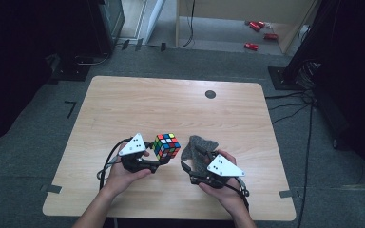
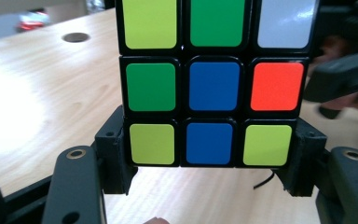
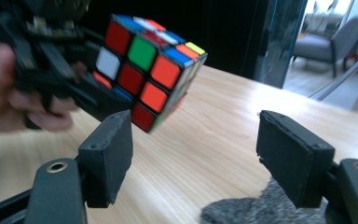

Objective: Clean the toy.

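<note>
Left gripper [image 1: 164, 160] has the cube [image 1: 167, 146] clamped by its bottom row, both pads pressing its sides, and holds it tilted clear above the table [image 1: 123, 104]. Right gripper [image 1: 194, 164] sits just beside it, jaws apart with nothing between them, a grey cloth [image 1: 197, 146] lying on the wood right under it, near the cube.

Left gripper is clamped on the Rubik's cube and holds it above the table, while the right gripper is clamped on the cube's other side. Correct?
Not quite. The left gripper does clamp the Rubik's cube above the table, but the right gripper is open and apart from the cube, as the right gripper view shows.
</note>
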